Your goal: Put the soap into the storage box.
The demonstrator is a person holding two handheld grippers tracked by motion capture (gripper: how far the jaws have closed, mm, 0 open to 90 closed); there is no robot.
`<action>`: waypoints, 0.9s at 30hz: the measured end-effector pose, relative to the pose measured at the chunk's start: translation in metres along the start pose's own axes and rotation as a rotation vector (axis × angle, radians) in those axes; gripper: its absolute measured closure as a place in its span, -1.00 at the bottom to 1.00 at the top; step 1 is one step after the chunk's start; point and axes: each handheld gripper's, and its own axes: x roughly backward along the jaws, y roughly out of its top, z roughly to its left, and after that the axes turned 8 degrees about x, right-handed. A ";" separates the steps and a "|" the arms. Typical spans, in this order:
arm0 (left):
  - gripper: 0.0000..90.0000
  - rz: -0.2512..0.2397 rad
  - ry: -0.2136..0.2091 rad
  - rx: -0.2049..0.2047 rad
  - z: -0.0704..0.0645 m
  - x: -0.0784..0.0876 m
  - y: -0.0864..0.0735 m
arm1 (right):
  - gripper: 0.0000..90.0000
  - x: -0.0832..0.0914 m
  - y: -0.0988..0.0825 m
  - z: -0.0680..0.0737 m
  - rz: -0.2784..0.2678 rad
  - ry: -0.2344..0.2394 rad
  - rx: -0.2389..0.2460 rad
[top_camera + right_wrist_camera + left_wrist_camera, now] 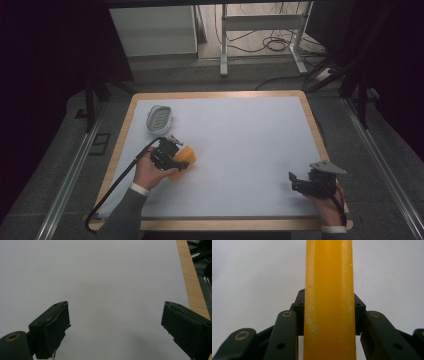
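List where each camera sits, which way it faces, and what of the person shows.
High view: above the person's side, facing forward and down on the table; forearms and both hands show.
Left gripper view: on the left tool, along jaws clamping the yellow block.
Right gripper view: on the right tool, open over the sheet.
Shared: yellow block.

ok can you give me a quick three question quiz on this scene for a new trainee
1. True or false: the left gripper is shut on the orange bar.
2. Multiple choice: where is the white oval dish? A, near the table's far left corner. B, between the right gripper's jaws. C, beside the right hand.
3. Short answer: what is between the jaws of the right gripper?

Key
1. True: both pads press its sides in the left gripper view.
2. A.
3. Nothing; the jaws stand wide apart over the white table surface.
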 end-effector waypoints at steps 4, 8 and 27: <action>0.36 -0.007 0.000 0.006 0.004 0.004 0.001 | -0.82 -0.001 0.000 0.000 0.001 -0.001 -0.005; 0.36 -0.011 0.002 0.013 0.007 0.005 0.003 | -0.82 -0.001 -0.001 0.000 0.002 -0.002 -0.004; 0.36 -0.041 0.022 0.038 0.021 0.017 0.006 | -0.82 -0.002 -0.002 -0.002 0.006 -0.007 0.000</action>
